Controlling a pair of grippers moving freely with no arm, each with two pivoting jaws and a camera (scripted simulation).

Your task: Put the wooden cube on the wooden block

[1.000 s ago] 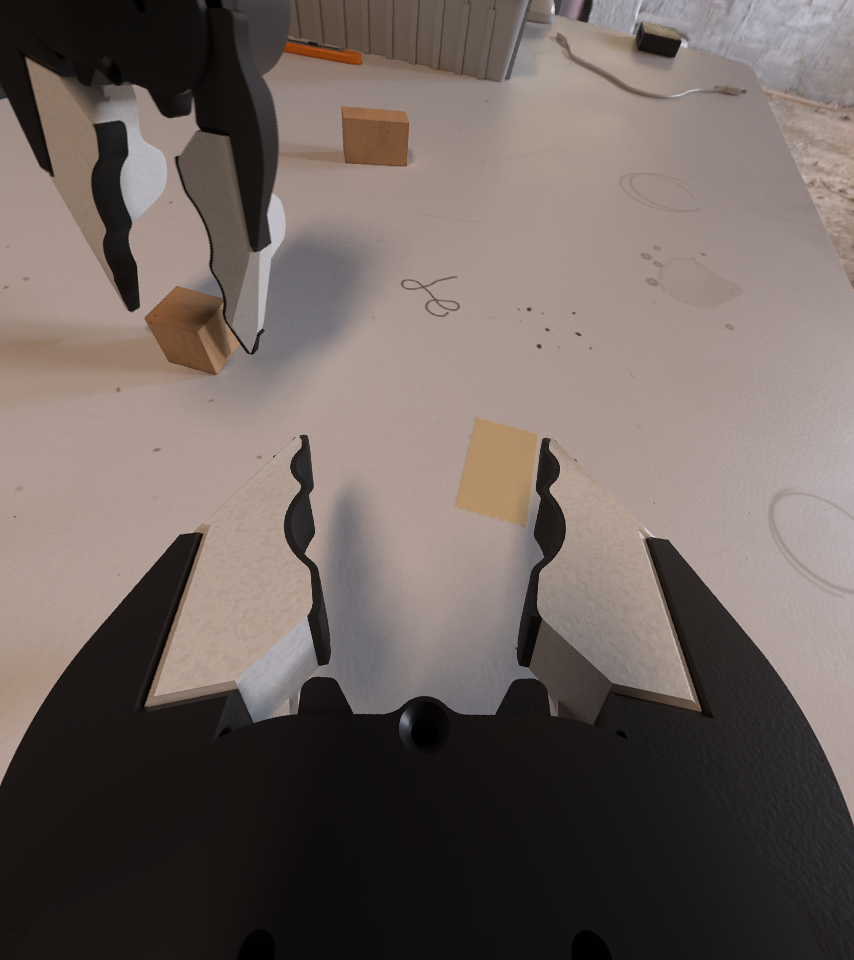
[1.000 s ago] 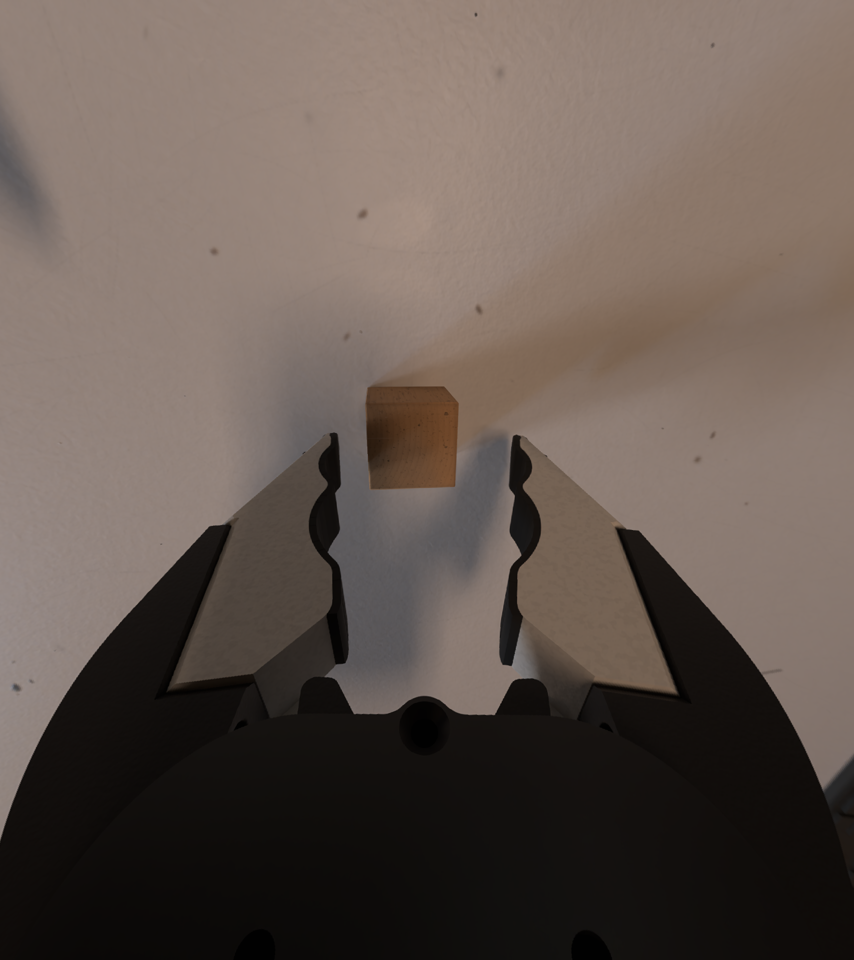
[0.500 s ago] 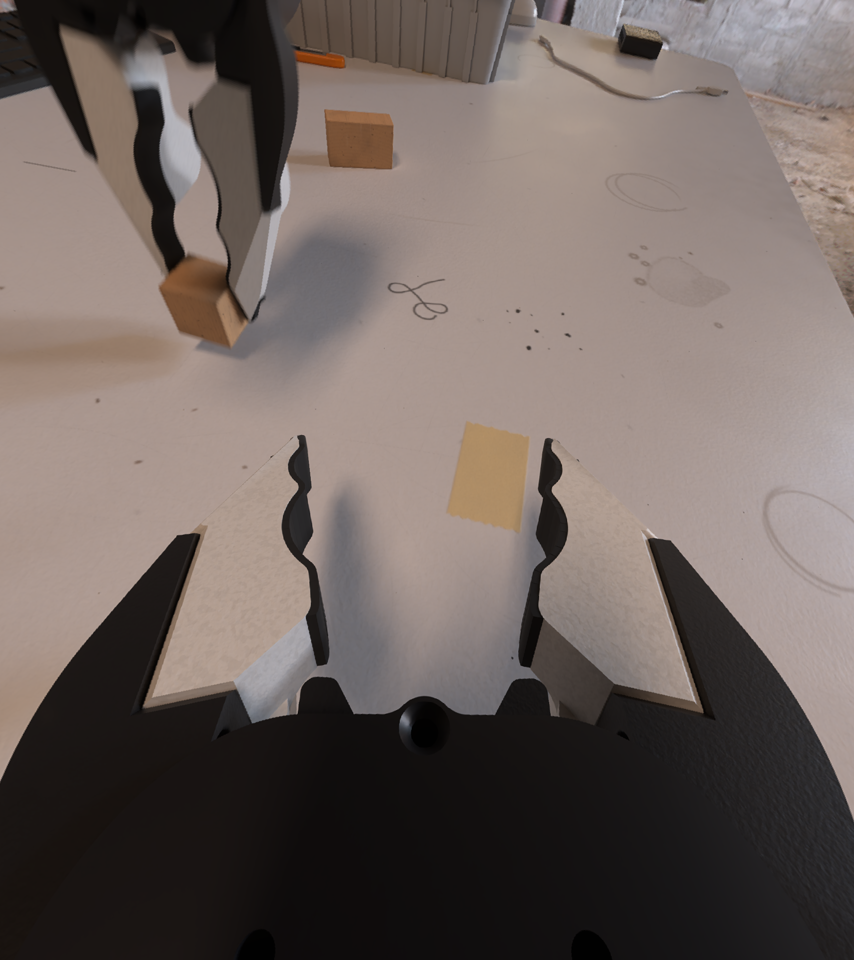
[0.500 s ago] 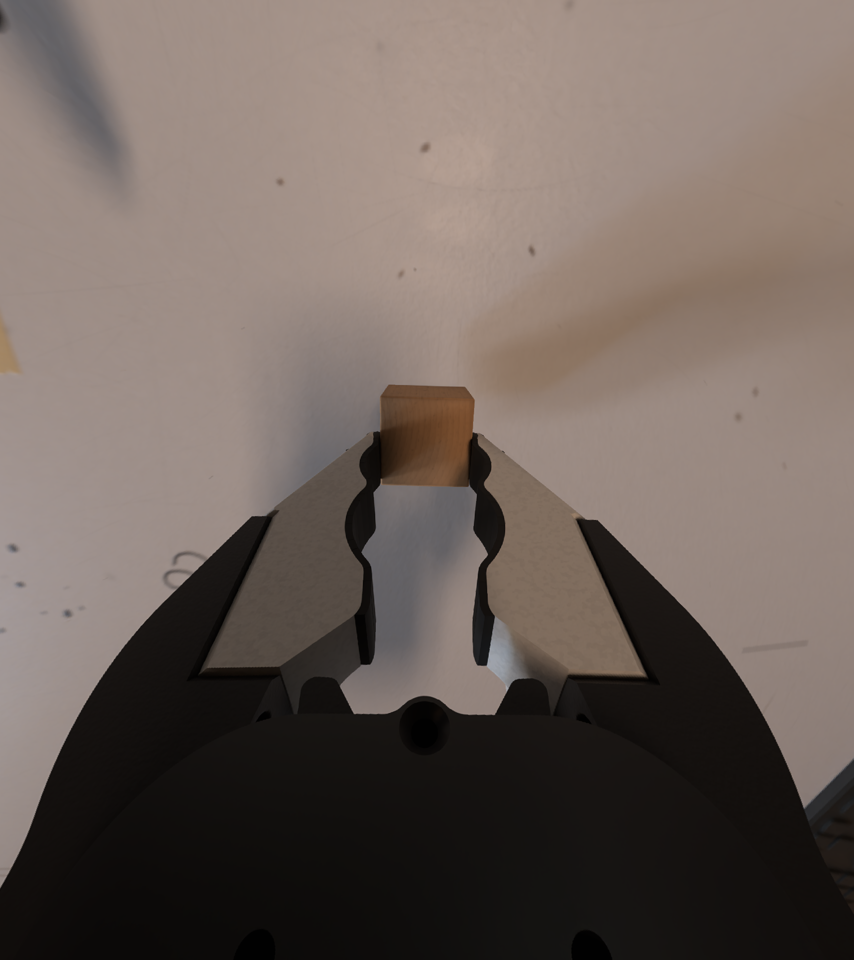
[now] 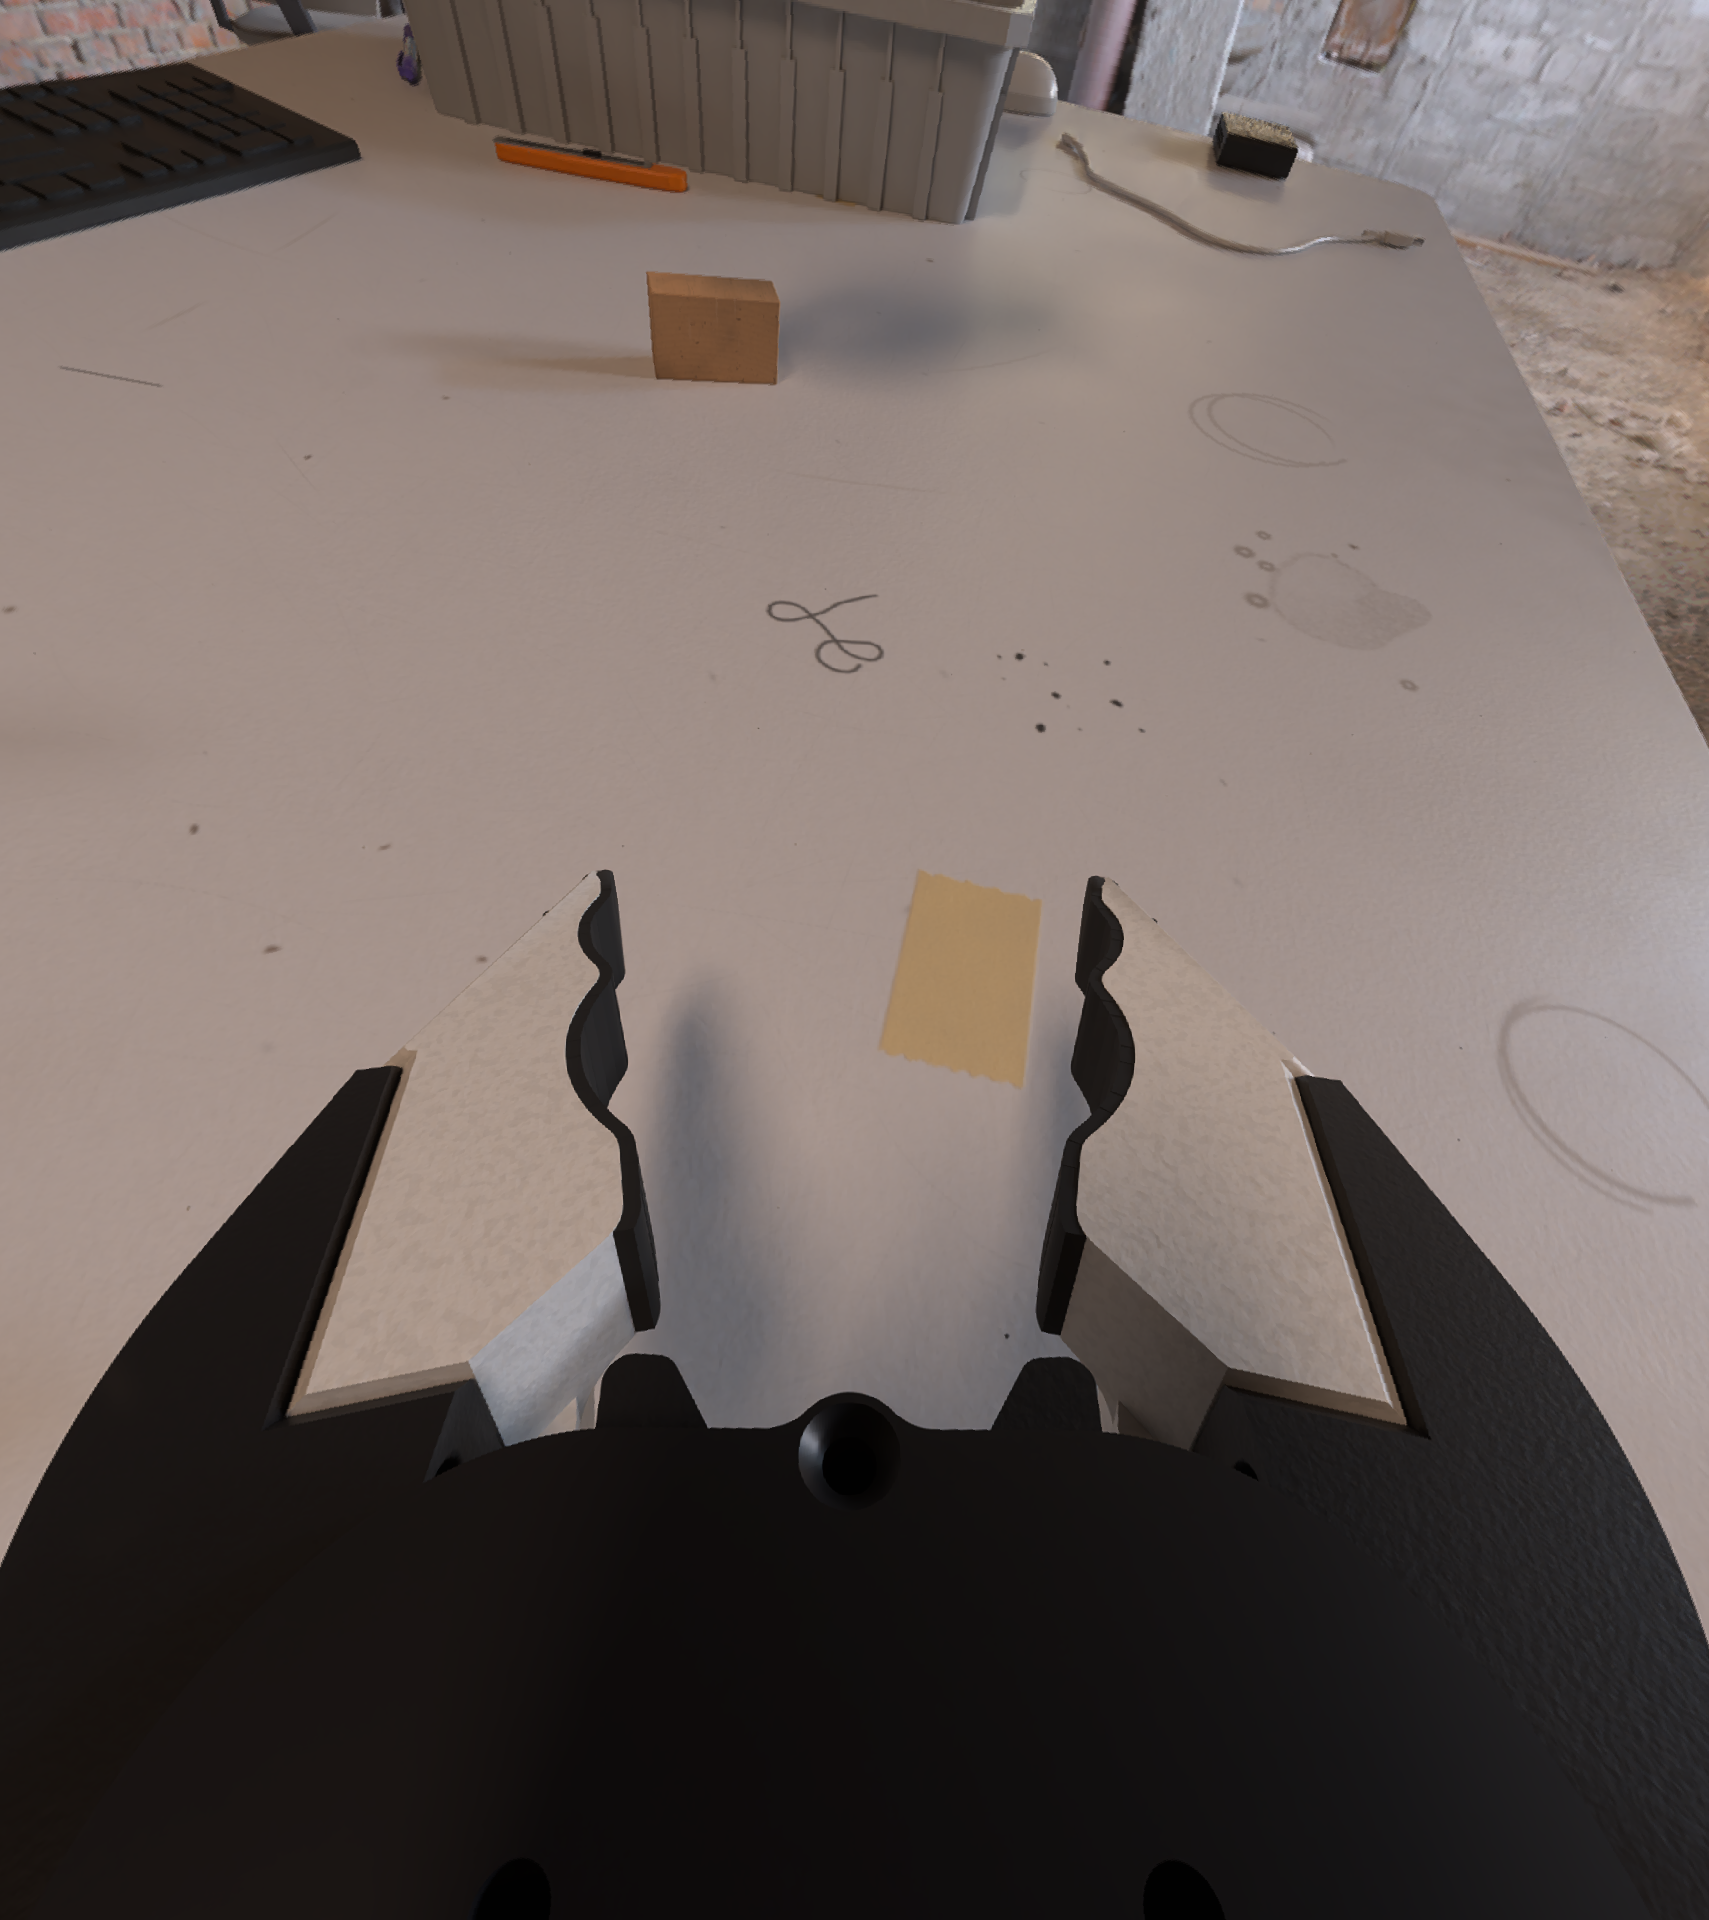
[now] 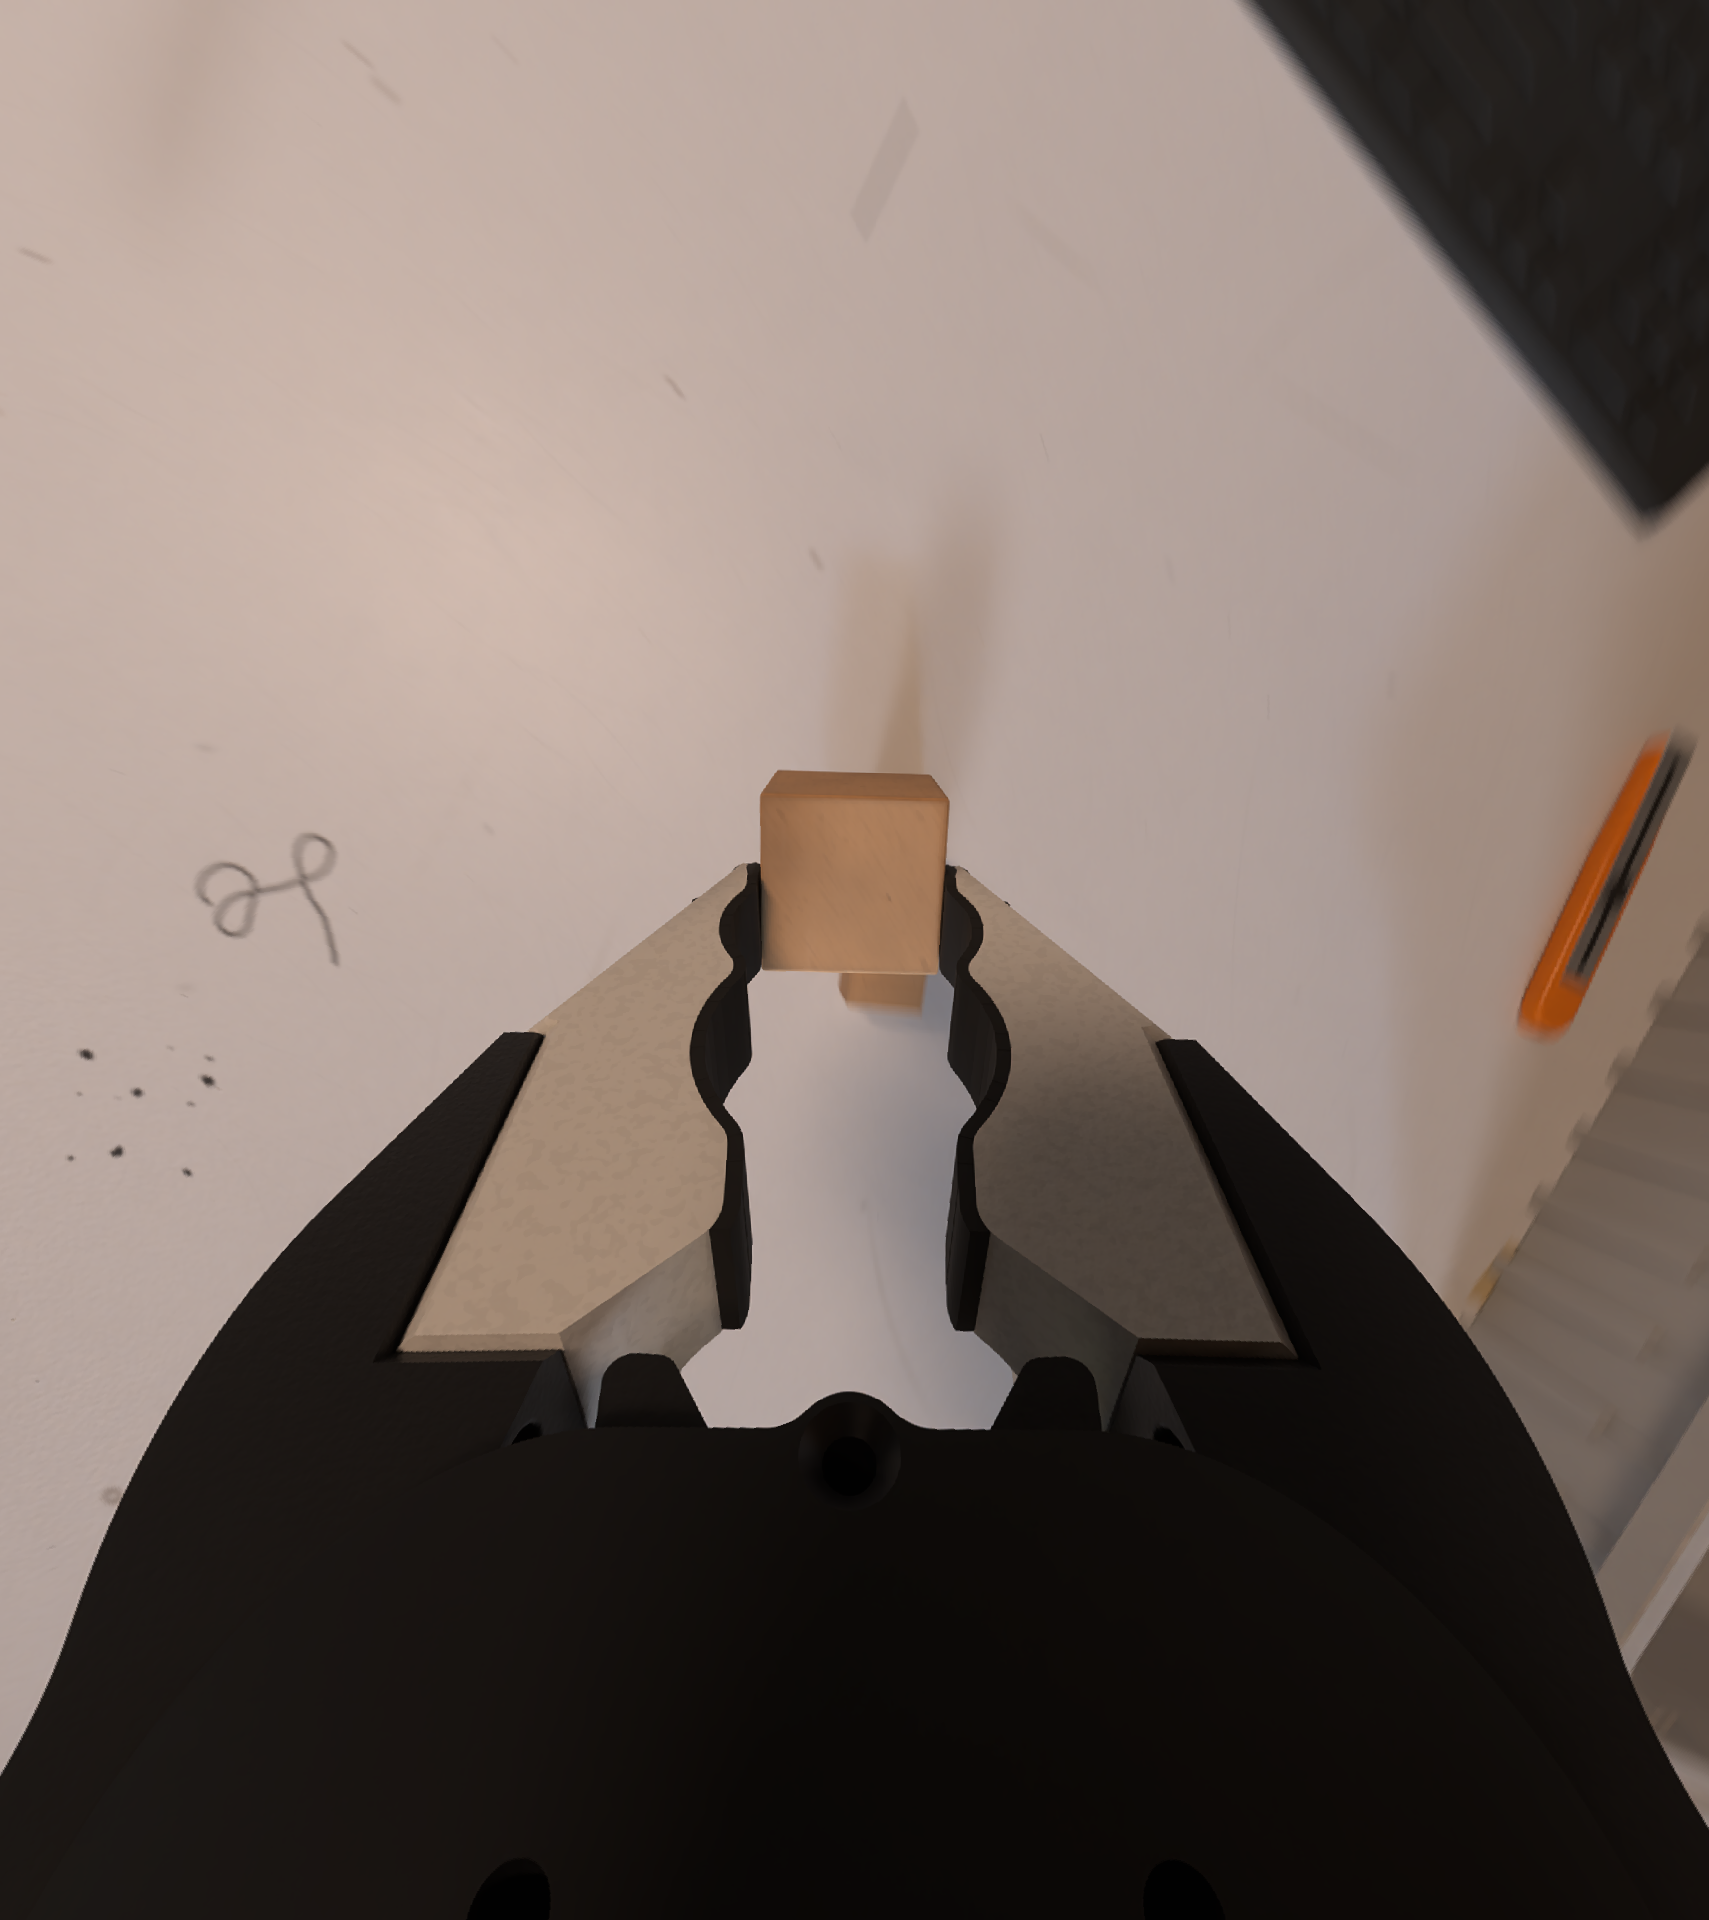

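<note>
My right gripper (image 6: 850,883) is shut on the small wooden cube (image 6: 853,873) and holds it at its fingertips, above the white table. A sliver of the wooden block (image 6: 881,987) shows just under the cube; the cube hides most of it. In the left wrist view the wooden block (image 5: 713,327) stands alone on the far middle of the table, with a soft shadow to its right. My left gripper (image 5: 850,894) is open and empty, low over the near table. The right gripper is out of the left wrist view.
A black keyboard (image 5: 81,156) lies at the far left, and a grey ribbed bin (image 5: 715,94) with an orange cutter (image 5: 590,166) stands behind the block. A cable (image 5: 1234,223) lies far right. A tan tape piece (image 5: 964,977) lies between my left fingers. The table edge runs along the right.
The right gripper closed on the cube, lifted it off the table and carried it away to over the block, leaving the left wrist view. The left gripper stayed open.
</note>
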